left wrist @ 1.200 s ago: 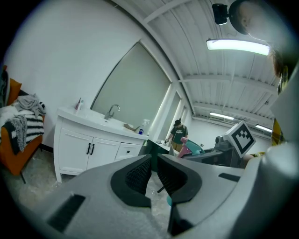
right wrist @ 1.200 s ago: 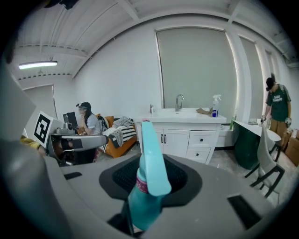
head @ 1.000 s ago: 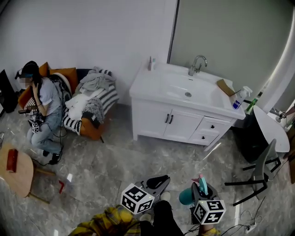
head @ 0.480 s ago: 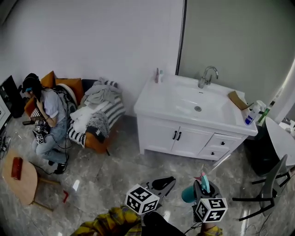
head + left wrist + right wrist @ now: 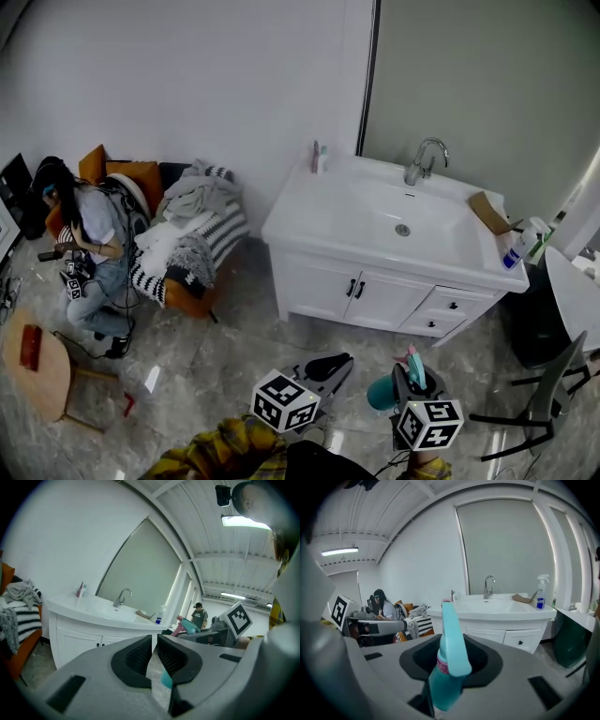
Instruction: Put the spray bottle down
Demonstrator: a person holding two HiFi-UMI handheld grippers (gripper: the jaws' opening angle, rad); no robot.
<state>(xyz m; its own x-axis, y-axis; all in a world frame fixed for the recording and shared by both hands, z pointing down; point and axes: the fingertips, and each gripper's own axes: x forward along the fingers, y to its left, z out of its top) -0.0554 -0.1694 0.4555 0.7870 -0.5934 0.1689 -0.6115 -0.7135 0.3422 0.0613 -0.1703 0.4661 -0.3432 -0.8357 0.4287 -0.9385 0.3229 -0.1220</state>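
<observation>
Spray bottle (image 5: 445,677) stands upright, gripped in the right tool (image 5: 451,644), its trigger head rising above the jaws.

I see a white vanity (image 5: 323,286) with a chrome faucet (image 5: 424,159) ahead, a person (image 5: 94,248) sitting beside a clothes-heaped sofa (image 5: 186,289), and a round wooden table (image 5: 45,373) nearby.

The sink cabinet (image 5: 375,272) stands by the far wall, with a tap (image 5: 424,159) at its back and a small bottle (image 5: 516,251) on its right end. A sofa (image 5: 183,281) with clothes (image 5: 192,202) on it is to its left, and a person (image 5: 94,225) sits further left. Near, the left gripper (image 5: 330,364) is beside the right gripper (image 5: 405,382), which has the spray bottle (image 5: 381,394) in it.
</observation>
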